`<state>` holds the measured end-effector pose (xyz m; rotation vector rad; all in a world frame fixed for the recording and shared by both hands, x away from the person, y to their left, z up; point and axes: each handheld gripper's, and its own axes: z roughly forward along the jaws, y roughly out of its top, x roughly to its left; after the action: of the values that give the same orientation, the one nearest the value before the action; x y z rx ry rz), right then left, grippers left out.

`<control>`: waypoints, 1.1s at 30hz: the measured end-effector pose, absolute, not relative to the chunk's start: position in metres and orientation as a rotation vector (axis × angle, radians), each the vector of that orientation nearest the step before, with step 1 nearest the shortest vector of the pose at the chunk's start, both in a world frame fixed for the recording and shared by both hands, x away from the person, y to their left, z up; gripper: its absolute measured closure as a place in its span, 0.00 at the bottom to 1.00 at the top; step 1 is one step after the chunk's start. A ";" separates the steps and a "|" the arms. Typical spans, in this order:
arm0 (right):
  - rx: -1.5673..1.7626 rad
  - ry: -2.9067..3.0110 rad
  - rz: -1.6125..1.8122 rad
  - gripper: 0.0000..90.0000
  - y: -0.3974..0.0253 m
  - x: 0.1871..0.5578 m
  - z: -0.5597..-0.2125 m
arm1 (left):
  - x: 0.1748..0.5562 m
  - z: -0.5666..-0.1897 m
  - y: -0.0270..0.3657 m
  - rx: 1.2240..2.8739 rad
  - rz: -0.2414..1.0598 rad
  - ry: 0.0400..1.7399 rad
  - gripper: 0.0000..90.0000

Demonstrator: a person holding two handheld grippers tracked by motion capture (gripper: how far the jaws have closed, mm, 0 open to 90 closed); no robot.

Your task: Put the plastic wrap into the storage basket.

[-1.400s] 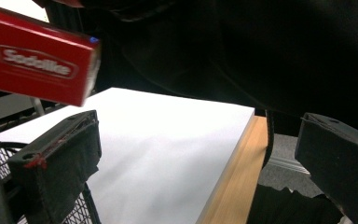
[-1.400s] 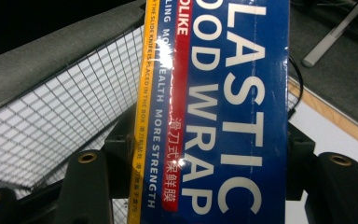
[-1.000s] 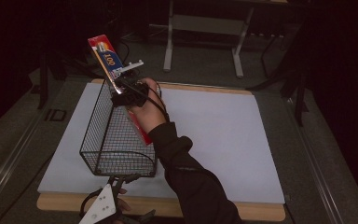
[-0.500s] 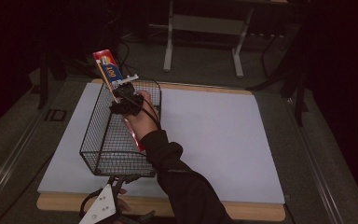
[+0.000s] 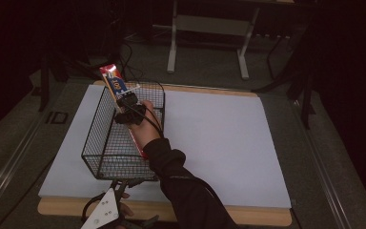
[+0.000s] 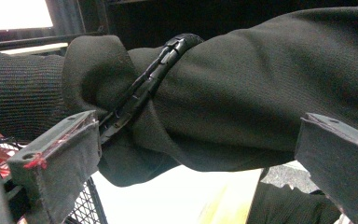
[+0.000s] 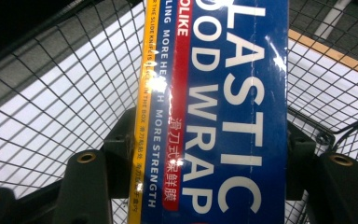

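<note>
The right gripper (image 5: 126,98) is clamping a long blue, red and yellow plastic-wrap box (image 7: 214,112) between its fingers, tilted above the black wire mesh basket (image 5: 106,143). The left gripper (image 5: 108,210) is resting with its fingers (image 6: 56,163) spread wide, just before the basket's near wall.

Probably a lab: dark room, papered table (image 5: 219,143).

A wooden table (image 5: 267,217) carries a white sheet (image 5: 219,143) and a wire basket (image 5: 106,143).

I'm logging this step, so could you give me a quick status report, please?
Right gripper shut on plastic wrap box, tilted above wire basket. Left gripper open at table's near edge, holding nothing. Person's sleeve crosses before left jaws.
</note>
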<state>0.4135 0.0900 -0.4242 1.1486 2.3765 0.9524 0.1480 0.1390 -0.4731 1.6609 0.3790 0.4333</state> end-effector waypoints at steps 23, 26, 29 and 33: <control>1.242 2.463 0.843 0.36 0.084 0.421 -0.443 | 0.149 -0.474 0.138 1.669 0.426 0.372 0.01; 1.232 2.503 0.844 0.25 0.081 0.422 -0.439 | 0.149 -0.474 0.137 1.674 0.426 0.371 0.01; 1.190 2.541 0.879 0.15 0.077 0.420 -0.436 | 0.149 -0.474 0.137 1.677 0.422 0.371 0.01; 1.105 2.531 0.905 0.15 0.071 0.417 -0.434 | 0.149 -0.474 0.136 1.678 0.423 0.371 0.01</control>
<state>0.4168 0.0711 -0.4339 1.1048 2.5312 0.9054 0.1491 0.1364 -0.4744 1.6778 0.3707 0.4225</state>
